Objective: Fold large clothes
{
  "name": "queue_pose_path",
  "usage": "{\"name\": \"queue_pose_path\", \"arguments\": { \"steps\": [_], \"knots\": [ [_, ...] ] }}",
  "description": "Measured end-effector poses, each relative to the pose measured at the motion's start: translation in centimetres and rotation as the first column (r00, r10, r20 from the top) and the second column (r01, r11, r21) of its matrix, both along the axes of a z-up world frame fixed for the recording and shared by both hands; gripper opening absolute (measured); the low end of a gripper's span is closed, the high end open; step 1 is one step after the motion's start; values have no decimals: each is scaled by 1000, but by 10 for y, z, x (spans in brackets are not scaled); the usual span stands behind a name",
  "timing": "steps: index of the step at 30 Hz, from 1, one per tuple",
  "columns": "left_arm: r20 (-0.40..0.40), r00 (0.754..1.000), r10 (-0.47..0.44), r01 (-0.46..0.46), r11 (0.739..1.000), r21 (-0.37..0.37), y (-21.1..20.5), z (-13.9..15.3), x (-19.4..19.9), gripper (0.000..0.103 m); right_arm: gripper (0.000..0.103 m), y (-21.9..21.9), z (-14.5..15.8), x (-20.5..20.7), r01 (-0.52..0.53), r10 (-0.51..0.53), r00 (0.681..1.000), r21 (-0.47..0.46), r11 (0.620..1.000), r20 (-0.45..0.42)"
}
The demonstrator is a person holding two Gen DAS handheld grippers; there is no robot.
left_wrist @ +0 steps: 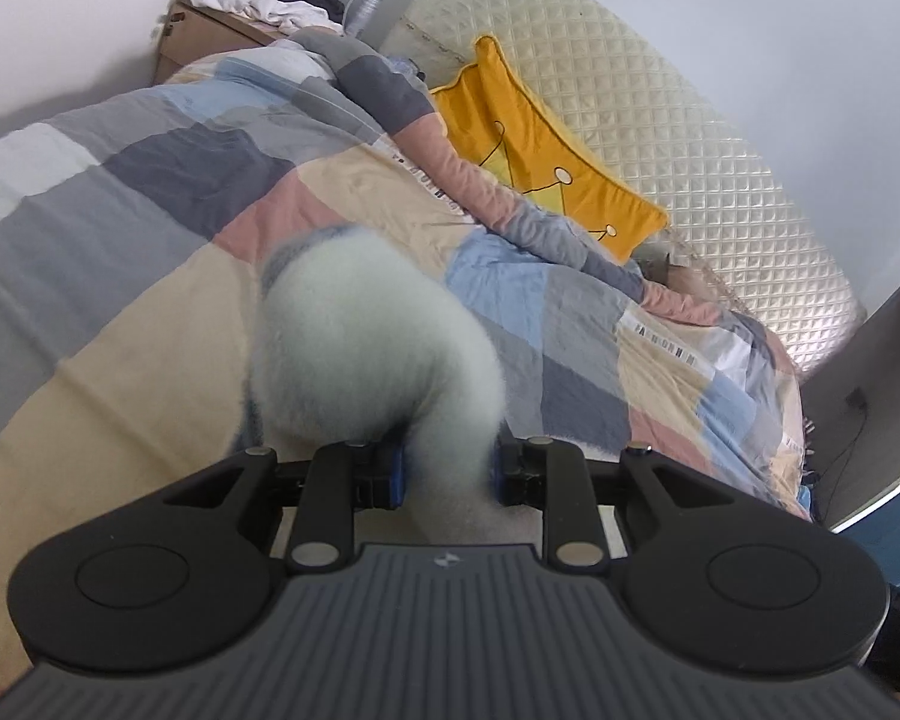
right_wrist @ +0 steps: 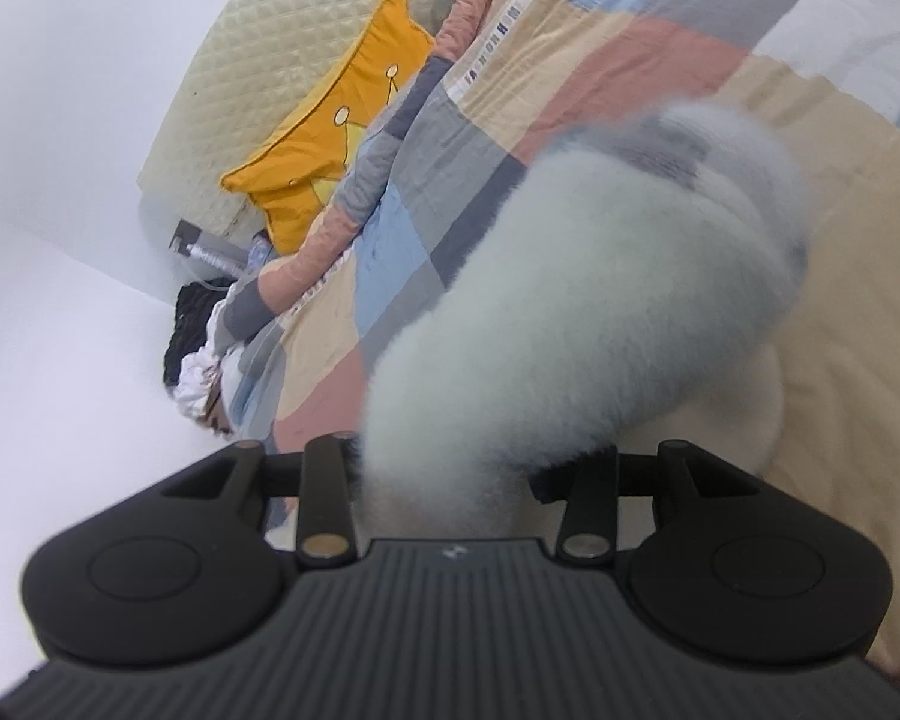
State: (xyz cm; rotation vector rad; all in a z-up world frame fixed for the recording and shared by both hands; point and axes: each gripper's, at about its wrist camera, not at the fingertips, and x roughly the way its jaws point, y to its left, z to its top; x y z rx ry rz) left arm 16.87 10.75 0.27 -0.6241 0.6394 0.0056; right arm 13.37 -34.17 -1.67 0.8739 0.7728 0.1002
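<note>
Gripping a fluffy pale fleece (left_wrist: 378, 336) between the blue pads of the left gripper (left_wrist: 447, 474), bunched over the quilt (left_wrist: 150, 192). Right gripper (right_wrist: 444, 480) buried in the same fleece (right_wrist: 582, 300); grip unclear. Yellow pillow (left_wrist: 546, 150) at one o'clock.

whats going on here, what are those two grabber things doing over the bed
A person is working with a hand-held gripper in each hand above a bed covered by a patchwork quilt. Both hold the same pale, fluffy garment: the left gripper is clamped on a bunch of it, and the right gripper has a fold of it between its jaws. The garment is lifted and bunched, not yet laid flat or folded. A yellow crown cushion leans against the quilted headboard.
</note>
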Motion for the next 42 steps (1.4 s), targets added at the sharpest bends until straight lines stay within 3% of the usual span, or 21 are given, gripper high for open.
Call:
{"name": "queue_pose_path", "arguments": {
  "steps": [3,9,16,21,26,31,34,37,40,42],
  "knots": [
    [-47,999,1,-3,999,-38,10,-11,29,29,44,5,-10,19,24,-24,1000,-17,1000,0],
    [-52,999,-13,13,1000,-5,13,-42,76,29,44,9,-35,55,4,-5,1000,-48,999,-10],
    [-55,998,-16,16,1000,2,17,-88,110,31,49,8,-71,83,-26,27,1000,-67,997,17],
    [-65,998,-17,17,1000,-9,22,-108,126,32,52,11,-79,98,-39,40,999,-65,997,13],
    [-55,998,-25,23,999,-47,25,-105,124,38,55,9,-78,96,-49,50,999,-49,998,15],
    [-13,999,-36,34,993,-112,25,-85,105,64,69,2,-68,80,-82,82,995,-11,997,56],
    [55,996,-70,76,991,-112,19,-66,84,70,76,1,-57,63,-76,77,992,-16,997,103],
    [102,989,-107,113,992,-57,7,-51,65,74,76,5,-44,51,-114,119,981,-41,993,153],
    [62,989,-138,134,989,63,-11,-48,65,74,76,14,-34,47,-147,166,972,-119,982,169],
    [22,990,-140,138,986,93,-19,-55,74,74,76,22,-31,51,-141,178,970,-211,967,167]
  ]
}}
